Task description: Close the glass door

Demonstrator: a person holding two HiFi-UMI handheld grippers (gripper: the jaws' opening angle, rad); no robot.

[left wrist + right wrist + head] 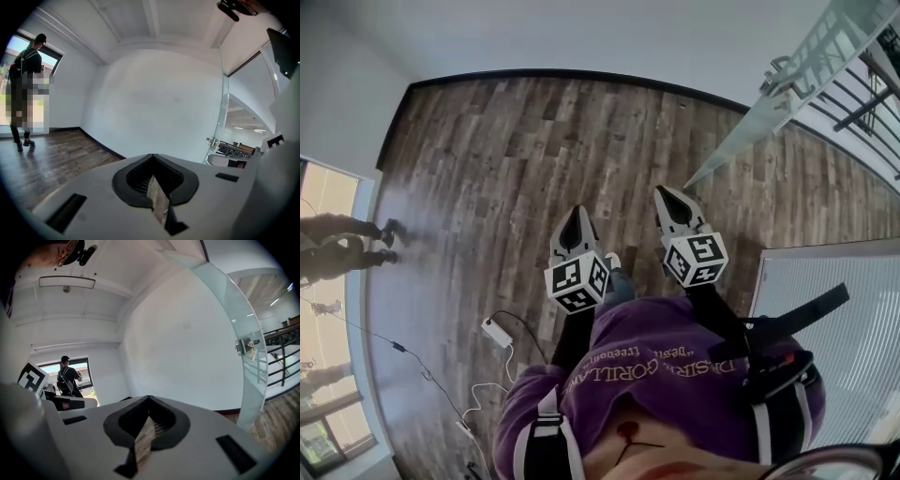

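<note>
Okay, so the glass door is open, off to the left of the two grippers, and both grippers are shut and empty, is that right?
Not quite. The glass door is open, but it stands to the right of the grippers, not the left, as the head view shows. The rest holds: the left gripper and the right gripper are both shut and empty.

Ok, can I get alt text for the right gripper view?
The right gripper, jaws shut with nothing between them, points toward a white wall. The glass door stands swung open at the right, with a metal latch on it. At the far left a person stands by a window.
</note>
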